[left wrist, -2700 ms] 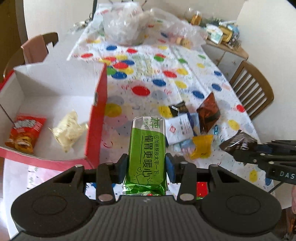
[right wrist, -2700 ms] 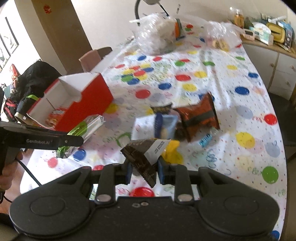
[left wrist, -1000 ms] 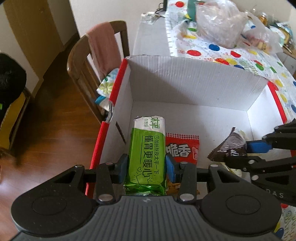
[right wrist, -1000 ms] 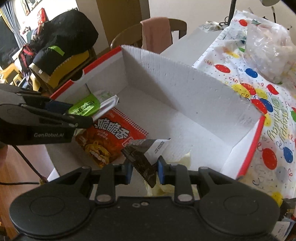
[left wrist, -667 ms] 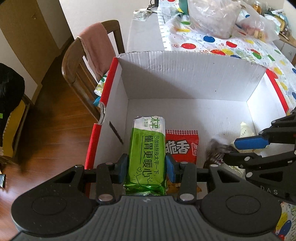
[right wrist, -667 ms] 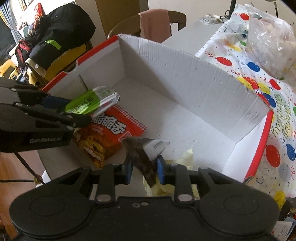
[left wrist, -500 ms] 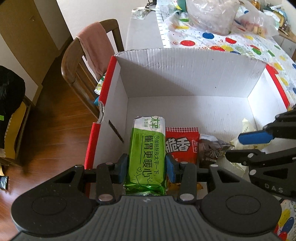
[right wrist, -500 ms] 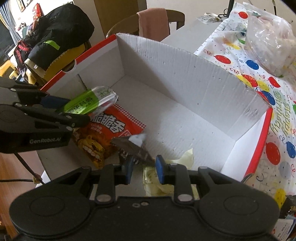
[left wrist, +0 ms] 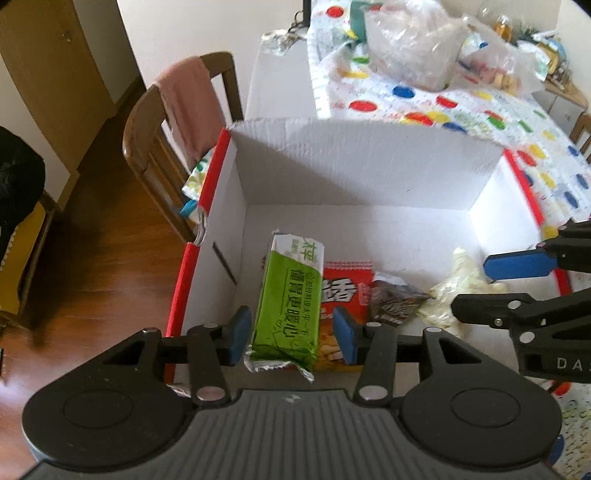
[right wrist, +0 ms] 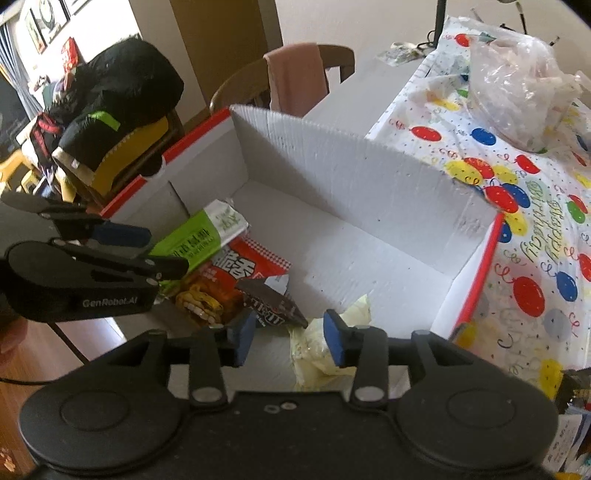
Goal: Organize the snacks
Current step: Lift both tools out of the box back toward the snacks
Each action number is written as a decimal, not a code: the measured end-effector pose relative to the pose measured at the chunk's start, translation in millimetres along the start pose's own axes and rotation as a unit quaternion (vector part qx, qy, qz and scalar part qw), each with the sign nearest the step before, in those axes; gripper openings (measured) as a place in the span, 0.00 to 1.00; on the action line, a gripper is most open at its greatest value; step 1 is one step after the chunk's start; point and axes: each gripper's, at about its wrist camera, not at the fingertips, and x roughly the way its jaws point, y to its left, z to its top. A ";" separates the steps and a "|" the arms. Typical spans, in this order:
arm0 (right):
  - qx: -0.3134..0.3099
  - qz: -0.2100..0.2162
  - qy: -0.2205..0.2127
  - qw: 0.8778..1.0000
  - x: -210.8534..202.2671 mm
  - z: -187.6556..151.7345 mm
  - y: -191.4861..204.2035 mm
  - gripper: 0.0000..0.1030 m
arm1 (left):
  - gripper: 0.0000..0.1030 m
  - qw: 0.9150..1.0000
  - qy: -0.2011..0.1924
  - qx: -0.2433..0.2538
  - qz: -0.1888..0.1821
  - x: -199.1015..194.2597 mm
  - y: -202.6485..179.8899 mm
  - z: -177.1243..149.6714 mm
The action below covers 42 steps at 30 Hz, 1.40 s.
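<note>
Both grippers are opening over the box [left wrist: 369, 162]: left gripper [left wrist: 291, 334] is releasing the green packet [left wrist: 290, 295]; right gripper [right wrist: 290, 336], fingers empty, should be lifting clear toward twelve o'clock.

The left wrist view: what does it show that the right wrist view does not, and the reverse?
Only the left wrist view: bare wood floor. Only the right wrist view: a black bag on a chair, and wall pictures. Both show the box, green packet, red packet, dark packet, pale packet and pink cloth.
</note>
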 end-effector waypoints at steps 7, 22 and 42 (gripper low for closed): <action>0.013 0.006 -0.028 1.000 -27.4 -1.5 -0.1 0.51 | 0.56 0.999 -0.036 -0.003 -0.021 -29.6 -10.8 -2.0; 0.032 0.011 -0.089 0.995 -89.0 -18.7 -13.8 0.79 | 0.69 0.994 -0.087 -0.005 -0.059 -74.8 -49.7 -8.9; 0.081 0.002 -0.151 0.985 -171.9 -89.6 -91.2 0.99 | 0.79 0.988 -0.101 0.000 -0.115 -88.5 -162.8 -14.1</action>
